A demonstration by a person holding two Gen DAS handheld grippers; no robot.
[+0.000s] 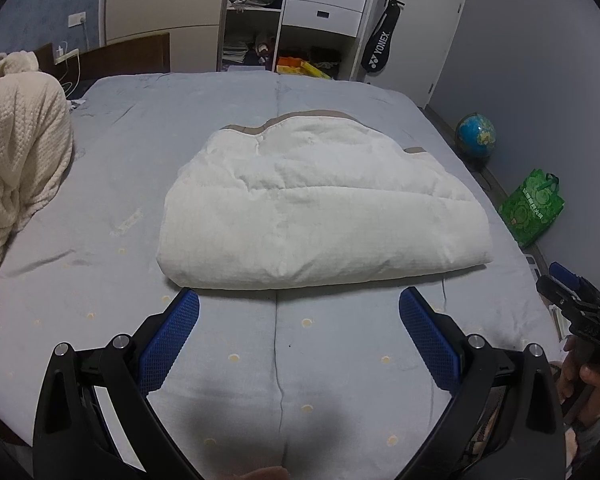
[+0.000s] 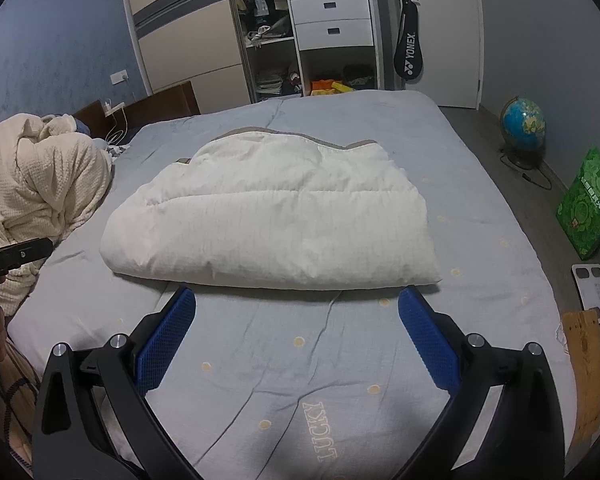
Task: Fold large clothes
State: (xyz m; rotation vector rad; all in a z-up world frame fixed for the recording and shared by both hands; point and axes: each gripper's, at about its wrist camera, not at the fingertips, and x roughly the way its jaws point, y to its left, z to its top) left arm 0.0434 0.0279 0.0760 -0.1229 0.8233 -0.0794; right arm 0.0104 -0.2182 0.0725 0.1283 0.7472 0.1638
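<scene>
Blue-grey bedding (image 1: 100,200) with pale dots covers the bed, and the folded white quilt (image 1: 320,216) lies in the middle of it, a tan underside edging out along its far side. Nothing lies between the quilt and either tool. The left gripper (image 1: 299,308) hangs just short of the near folded edge, its blue-padded fingers (image 1: 172,340) spread wide and holding nothing. The right gripper (image 2: 298,306) sits likewise just before the quilt's near edge, jaws wide apart and empty.

To the left, a heap of cream knitted blanket (image 2: 40,184) lies on the bed, well apart from the quilt. Beyond the foot of the bed stands an open wardrobe with white drawers (image 2: 332,20) and a black racket bag (image 2: 409,52) beside it. On the floor to the right stand a globe (image 2: 523,124) and a green bag (image 2: 588,208), with a white scale (image 2: 594,292) nearer.

The wardrobe shelves' contents are too cluttered to make out. In the left wrist view the other tool is cut off at the right edge.
</scene>
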